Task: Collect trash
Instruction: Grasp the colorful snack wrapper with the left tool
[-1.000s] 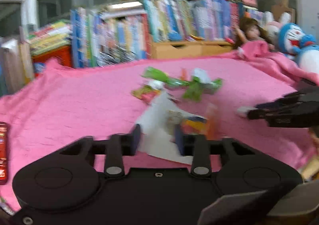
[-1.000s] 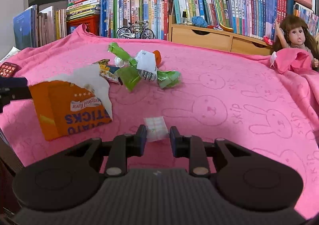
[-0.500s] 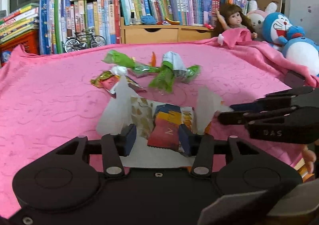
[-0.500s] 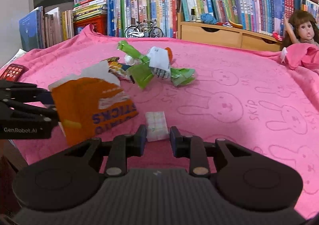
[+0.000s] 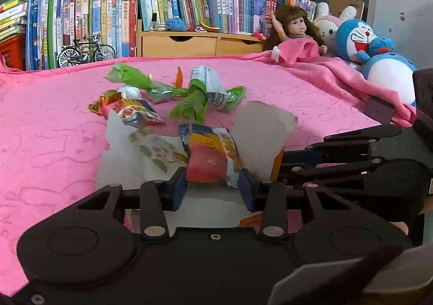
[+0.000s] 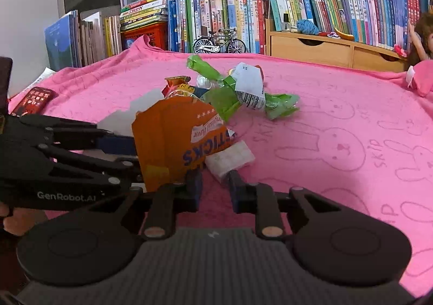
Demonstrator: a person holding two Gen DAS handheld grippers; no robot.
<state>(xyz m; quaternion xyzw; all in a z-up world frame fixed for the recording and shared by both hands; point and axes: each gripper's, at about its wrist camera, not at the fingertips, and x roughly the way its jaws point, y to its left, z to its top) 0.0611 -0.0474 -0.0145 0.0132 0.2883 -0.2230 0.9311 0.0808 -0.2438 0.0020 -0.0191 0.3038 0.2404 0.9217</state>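
Observation:
My left gripper is shut on a torn orange snack box and holds it upright, white inside facing me. A red-and-orange wrapper sits in the box between the fingers. In the right wrist view the box stands just left of my right gripper, which is shut on a small white packet beside the box's edge. The left gripper reaches in from the left. Further back lie green wrappers and a small orange wrapper.
Everything rests on a pink blanket with rabbit prints. A phone lies at its left edge. Behind stand rows of books, a model bicycle, wooden drawers, a doll and plush toys.
The left gripper has raised the orange box from lying flat to upright and brought it to the right gripper. The right gripper, still holding the white packet, now sits against the box.

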